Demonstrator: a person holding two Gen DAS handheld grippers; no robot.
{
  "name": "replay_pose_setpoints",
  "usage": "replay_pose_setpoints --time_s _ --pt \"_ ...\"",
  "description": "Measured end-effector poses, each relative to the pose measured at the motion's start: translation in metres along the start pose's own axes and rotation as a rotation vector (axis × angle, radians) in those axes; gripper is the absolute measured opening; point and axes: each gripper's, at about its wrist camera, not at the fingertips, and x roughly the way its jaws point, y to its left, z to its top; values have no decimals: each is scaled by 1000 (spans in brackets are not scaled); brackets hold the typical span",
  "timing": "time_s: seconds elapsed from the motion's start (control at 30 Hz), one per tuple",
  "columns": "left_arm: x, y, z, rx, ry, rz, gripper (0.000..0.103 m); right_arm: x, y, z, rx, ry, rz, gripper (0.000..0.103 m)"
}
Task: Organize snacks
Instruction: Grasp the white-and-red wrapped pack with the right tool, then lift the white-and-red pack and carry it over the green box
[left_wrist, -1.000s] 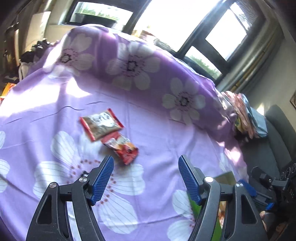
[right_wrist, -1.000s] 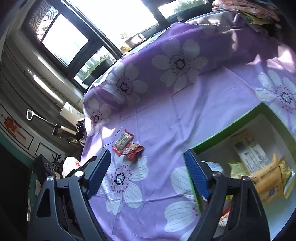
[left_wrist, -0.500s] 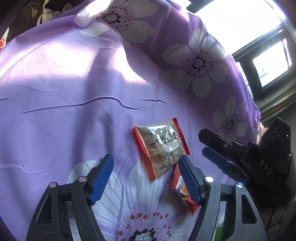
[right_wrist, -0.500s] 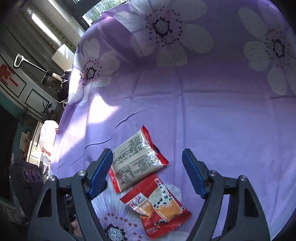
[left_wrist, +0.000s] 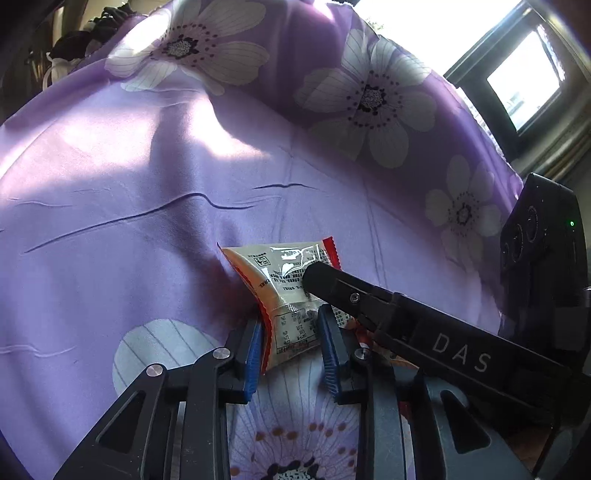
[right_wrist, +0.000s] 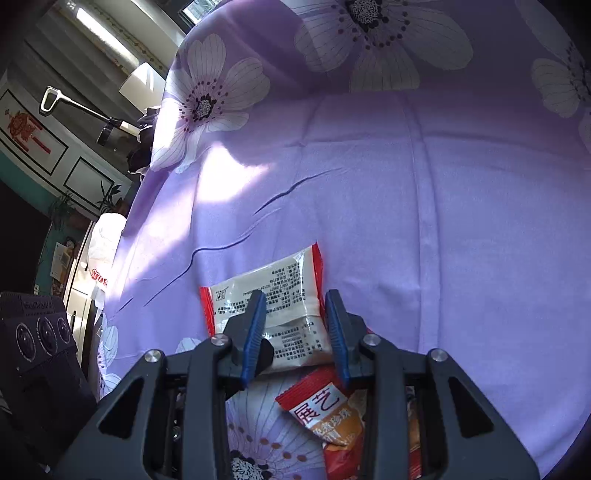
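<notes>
With both jaws just closed, left gripper (left_wrist: 291, 347) and right gripper (right_wrist: 297, 332) pinch the white-and-red snack packet (left_wrist: 284, 288).

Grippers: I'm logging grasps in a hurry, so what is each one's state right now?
Left gripper: jaws just closed, pinching the white snack packet.
Right gripper: jaws just closed over the same packet; whether it grips it cannot be told.

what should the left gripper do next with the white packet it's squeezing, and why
Probably lift the left gripper slightly, straight up. Its jaws have just closed and pinch the white packet, which buckles between the pads. The right gripper, also just closed, reaches across that packet, and the red packet lies against it, so a small lift would test the grip first.
</notes>
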Motion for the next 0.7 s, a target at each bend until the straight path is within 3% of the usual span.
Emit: replay_pose_setpoints --time_s 0.13,0.2,0.3,0.5,0.7 --pt "-19 -27 -15 102 9 90 28 -20 0 -18 61 -17 26 34" --pt "-35 -39 -26 143 -1 100 28 -38 -1 -29 93 -24 54 34" --pt "-68 -54 -46 175 -29 78 28 -73 4 -51 103 -37 76 34" --pt "-123 -91 -98 226 -44 22 28 -148 21 -113 79 -130 14 35" --pt "-158 -144 -147 360 -51 -38 28 -217 3 -171 145 -241 -11 35"
